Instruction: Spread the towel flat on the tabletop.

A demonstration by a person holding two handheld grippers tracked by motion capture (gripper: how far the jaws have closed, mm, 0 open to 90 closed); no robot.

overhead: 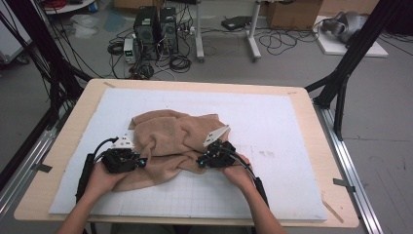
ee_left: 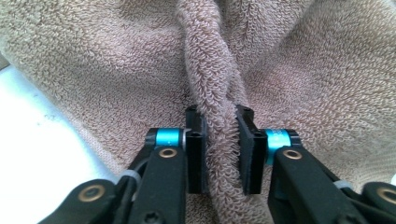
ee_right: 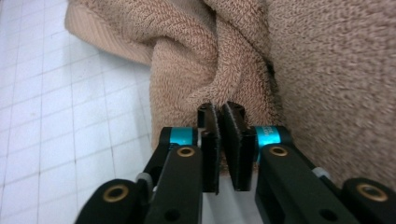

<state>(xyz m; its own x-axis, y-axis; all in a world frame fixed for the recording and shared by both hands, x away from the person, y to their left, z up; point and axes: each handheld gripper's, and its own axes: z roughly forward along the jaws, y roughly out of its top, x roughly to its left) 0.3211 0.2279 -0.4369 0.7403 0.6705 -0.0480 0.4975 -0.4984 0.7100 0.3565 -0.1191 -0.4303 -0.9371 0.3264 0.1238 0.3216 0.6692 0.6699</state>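
A tan terry towel [overhead: 170,136] lies crumpled on the white gridded mat [overhead: 272,122]. My left gripper [overhead: 141,162] is at the towel's near left side. In the left gripper view it [ee_left: 219,116] is shut on a thick raised fold of the towel [ee_left: 210,70], which runs up between the pads. My right gripper [overhead: 199,161] is at the towel's near right edge. In the right gripper view its jaws [ee_right: 220,109] stand almost together, tips pinched into a bunched edge of the towel [ee_right: 187,60]. How much cloth sits between them is hard to tell.
The mat covers most of a wooden table [overhead: 73,126], with bare mat to the right of and in front of the towel. Black frame posts [overhead: 341,92] stand at both back corners. Computers and cables [overhead: 156,34] sit on the floor beyond.
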